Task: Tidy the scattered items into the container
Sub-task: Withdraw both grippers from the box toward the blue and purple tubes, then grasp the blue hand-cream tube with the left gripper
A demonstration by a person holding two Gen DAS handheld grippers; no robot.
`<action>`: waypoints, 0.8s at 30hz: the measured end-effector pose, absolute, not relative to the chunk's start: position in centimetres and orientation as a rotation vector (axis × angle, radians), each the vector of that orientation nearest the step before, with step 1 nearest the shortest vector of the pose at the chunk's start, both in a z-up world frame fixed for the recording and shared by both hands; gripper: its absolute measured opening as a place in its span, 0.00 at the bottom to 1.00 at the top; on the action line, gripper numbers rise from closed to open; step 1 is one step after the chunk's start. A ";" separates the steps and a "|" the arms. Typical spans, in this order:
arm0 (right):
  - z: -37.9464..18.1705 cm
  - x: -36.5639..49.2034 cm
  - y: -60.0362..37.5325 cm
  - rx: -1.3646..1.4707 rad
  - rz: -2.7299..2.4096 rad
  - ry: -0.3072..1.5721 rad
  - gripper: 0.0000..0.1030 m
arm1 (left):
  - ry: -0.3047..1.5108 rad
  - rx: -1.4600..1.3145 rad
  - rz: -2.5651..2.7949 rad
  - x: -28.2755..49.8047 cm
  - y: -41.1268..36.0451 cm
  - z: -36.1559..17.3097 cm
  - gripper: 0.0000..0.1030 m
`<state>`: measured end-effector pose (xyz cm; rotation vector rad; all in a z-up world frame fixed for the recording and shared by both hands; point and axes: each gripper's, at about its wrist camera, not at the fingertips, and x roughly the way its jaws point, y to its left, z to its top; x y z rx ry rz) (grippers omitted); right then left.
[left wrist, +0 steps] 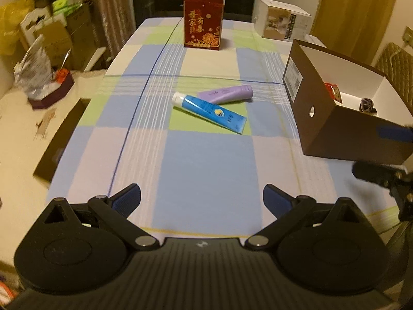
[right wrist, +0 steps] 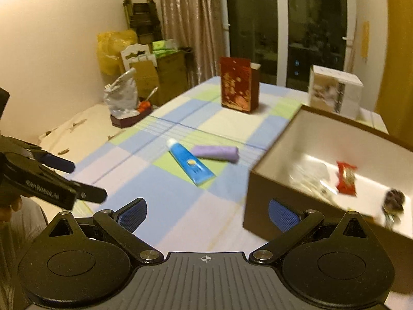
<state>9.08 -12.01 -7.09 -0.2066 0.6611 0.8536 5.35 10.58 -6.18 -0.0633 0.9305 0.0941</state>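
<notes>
The brown cardboard box with a white inside (left wrist: 333, 126) sits at the right side of the checked tablecloth (left wrist: 206, 170) and serves as the container. It already holds a red snack packet (right wrist: 346, 178), a small dark object (right wrist: 393, 200) at its near right corner that is too blurred to identify, and something clear and crinkled that I cannot make out. So the tidying looks partly done.

Two items are left out on the cloth, left of the box: a blue tube with a white cap (left wrist: 209, 112) lying flat, and a lilac tube (left wrist: 225, 94) lying just beyond it. They sit very close at their inner ends, and I cannot tell whether they touch. A tall red printed carton (left wrist: 203, 22) and a white printed box (left wrist: 282, 22) stand at the far end; whether those count as scattered items is unclear.

The left gripper (left wrist: 202, 201) hangs over the near cloth with its blue pads spread wide, holding and touching nothing. The right gripper (right wrist: 207, 214) is likewise spread wide and empty, near the box's near left corner.
</notes>
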 end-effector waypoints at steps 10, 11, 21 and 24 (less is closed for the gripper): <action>-6.0 13.0 -13.7 -0.176 0.746 0.638 1.00 | 0.915 0.149 -0.099 9.9 13.2 -7.3 0.92; -6.0 13.3 -14.0 -0.177 0.732 0.641 1.00 | 0.914 0.177 -0.124 10.5 13.3 -7.6 0.91; -6.3 15.1 -16.7 -0.144 0.616 0.675 1.00 | 0.908 0.489 -0.403 19.3 13.6 -10.5 0.77; -6.4 15.2 -17.2 -0.143 0.597 0.683 1.00 | 0.912 0.581 -0.476 21.8 12.8 -11.9 0.74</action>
